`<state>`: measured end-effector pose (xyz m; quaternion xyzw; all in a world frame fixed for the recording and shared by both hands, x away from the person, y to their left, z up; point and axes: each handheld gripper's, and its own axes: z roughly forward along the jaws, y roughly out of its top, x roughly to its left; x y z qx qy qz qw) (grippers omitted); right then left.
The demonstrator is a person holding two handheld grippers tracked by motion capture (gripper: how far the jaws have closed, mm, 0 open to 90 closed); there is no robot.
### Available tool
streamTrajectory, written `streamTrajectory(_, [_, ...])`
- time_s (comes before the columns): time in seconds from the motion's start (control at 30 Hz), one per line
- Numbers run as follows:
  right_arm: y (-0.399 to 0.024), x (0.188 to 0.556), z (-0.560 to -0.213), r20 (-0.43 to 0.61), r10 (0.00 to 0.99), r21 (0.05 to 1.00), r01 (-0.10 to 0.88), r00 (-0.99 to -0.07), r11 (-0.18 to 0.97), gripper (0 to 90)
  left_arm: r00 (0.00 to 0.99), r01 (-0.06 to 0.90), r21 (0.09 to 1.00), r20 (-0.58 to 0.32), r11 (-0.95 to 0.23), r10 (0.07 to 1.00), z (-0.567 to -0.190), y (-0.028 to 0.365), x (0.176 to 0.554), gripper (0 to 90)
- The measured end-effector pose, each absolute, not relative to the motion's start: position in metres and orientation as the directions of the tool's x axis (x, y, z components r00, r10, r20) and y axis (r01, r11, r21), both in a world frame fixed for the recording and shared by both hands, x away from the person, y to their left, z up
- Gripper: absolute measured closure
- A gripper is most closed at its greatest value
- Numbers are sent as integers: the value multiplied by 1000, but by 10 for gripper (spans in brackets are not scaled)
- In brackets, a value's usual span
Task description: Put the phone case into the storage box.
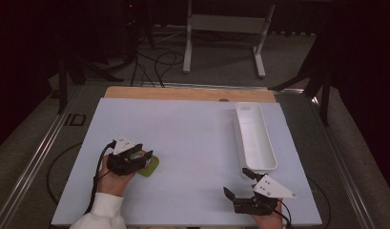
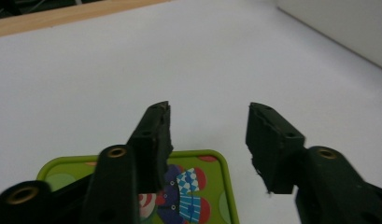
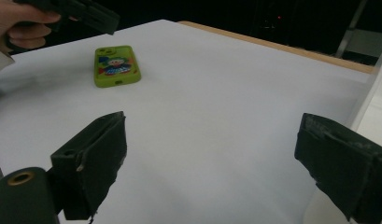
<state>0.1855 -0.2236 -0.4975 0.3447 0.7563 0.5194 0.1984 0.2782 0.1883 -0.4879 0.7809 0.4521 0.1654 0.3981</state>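
A green phone case (image 1: 150,167) with a cartoon print lies flat on the white table sheet (image 1: 192,133) at the front left. My left gripper (image 1: 144,155) hovers just over its near end. In the left gripper view the case (image 2: 198,186) shows below and behind the jaws, and the left gripper (image 2: 209,116) stands partly open with nothing between its pads. My right gripper (image 1: 235,181) rests at the front right, wide open and empty (image 3: 212,140). From there the case (image 3: 116,65) lies far off under the other hand's gripper (image 3: 88,15).
A long empty white tray (image 1: 254,133) stands along the right side of the sheet, just beyond my right gripper. A wooden strip (image 1: 183,93) marks the table's far edge. Cables and a metal stand sit on the floor behind.
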Motion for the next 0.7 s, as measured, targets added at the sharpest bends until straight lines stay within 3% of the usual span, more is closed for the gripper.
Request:
streamTrajectory(0.13, [-223, 185, -497, 59, 728, 923, 316, -684, 222, 93, 520, 595, 752, -91, -284, 849, -494, 184, 288, 621])
streamTrajectory(0.17, [-224, 185, -497, 59, 728, 922, 316, -683, 221, 93, 520, 602, 745, -93, -287, 849, -495, 184, 290, 730])
streamTrajectory(0.3, [-224, 186, -497, 60, 729, 922, 317, -682, 221, 93, 510, 620, 736, -115, -272, 852, -499, 182, 297, 753])
streamTrajectory(0.33, [-224, 186, -498, 59, 728, 922, 316, -683, 222, 92, 509, 626, 731, -118, -272, 853, -500, 182, 299, 871])
streamTrajectory(0.37, [-224, 186, -497, 59, 729, 922, 317, -682, 222, 93, 507, 632, 725, -120, -273, 854, -501, 182, 301, 891])
streamTrajectory(0.7, [-223, 186, -498, 61, 729, 922, 317, -682, 220, 93, 504, 637, 711, -93, -297, 859, -509, 180, 311, 900])
